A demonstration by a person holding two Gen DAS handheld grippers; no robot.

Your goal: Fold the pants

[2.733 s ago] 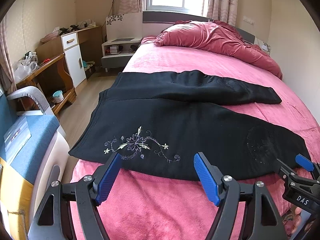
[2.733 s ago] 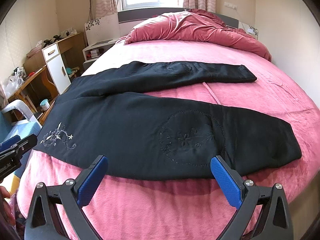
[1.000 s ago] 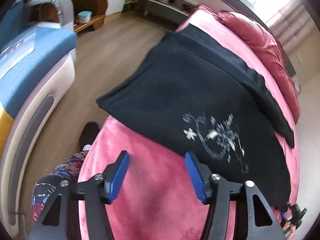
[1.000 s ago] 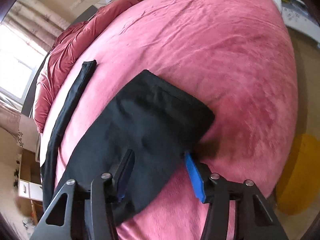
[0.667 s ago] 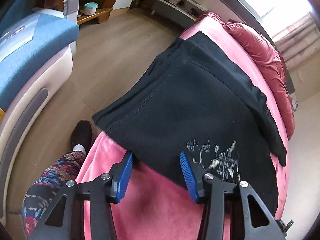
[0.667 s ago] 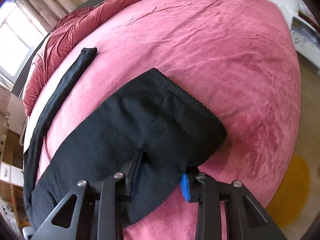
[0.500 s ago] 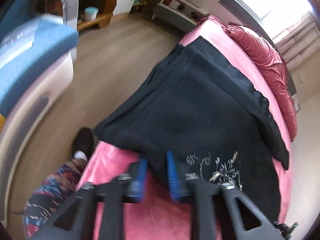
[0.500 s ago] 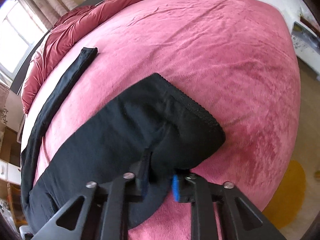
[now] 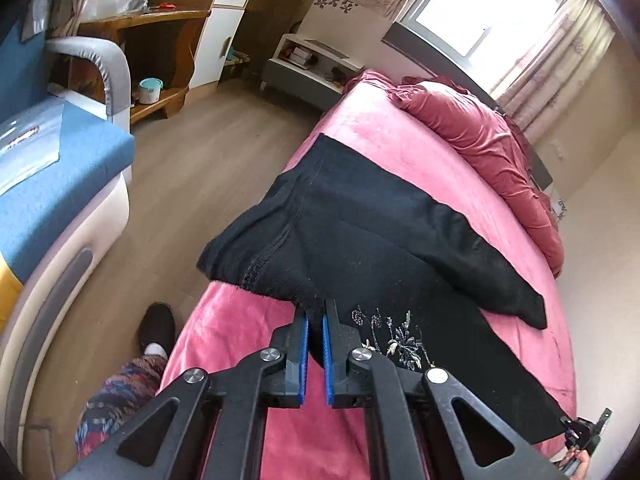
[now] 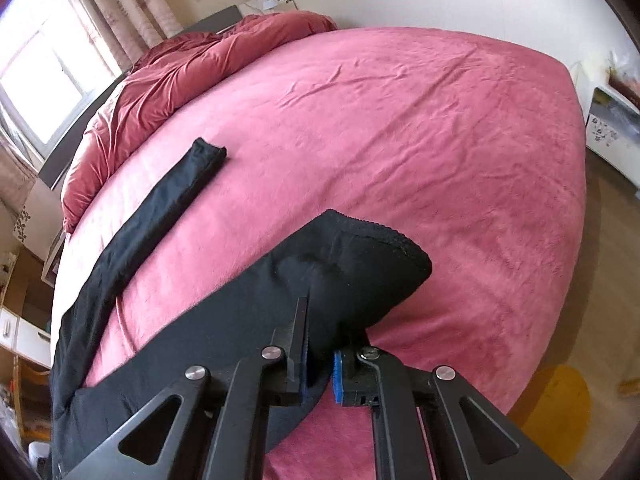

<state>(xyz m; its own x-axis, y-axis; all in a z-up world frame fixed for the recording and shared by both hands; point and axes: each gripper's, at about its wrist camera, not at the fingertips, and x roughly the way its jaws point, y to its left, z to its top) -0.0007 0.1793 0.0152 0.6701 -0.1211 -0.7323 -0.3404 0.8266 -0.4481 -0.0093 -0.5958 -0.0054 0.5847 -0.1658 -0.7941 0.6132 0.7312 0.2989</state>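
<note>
Where quilt (image 9: 480,136) lies: bare bedspread (image 10: 400,120).

You have bright daylight from the far window (image 9: 484,12), blown out to white glare. Both views are sharp, with strong fisheye bending and dark vignetted corners.

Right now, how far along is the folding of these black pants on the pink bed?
Done: the black embroidered pants lie spread on the pink velvet bedspread. In hand: the left claw is shut on the waist edge and the right claw is shut on the near leg's cuff, with the fabric lifted there. Left: no fold shows yet; the far leg lies apart.
</note>
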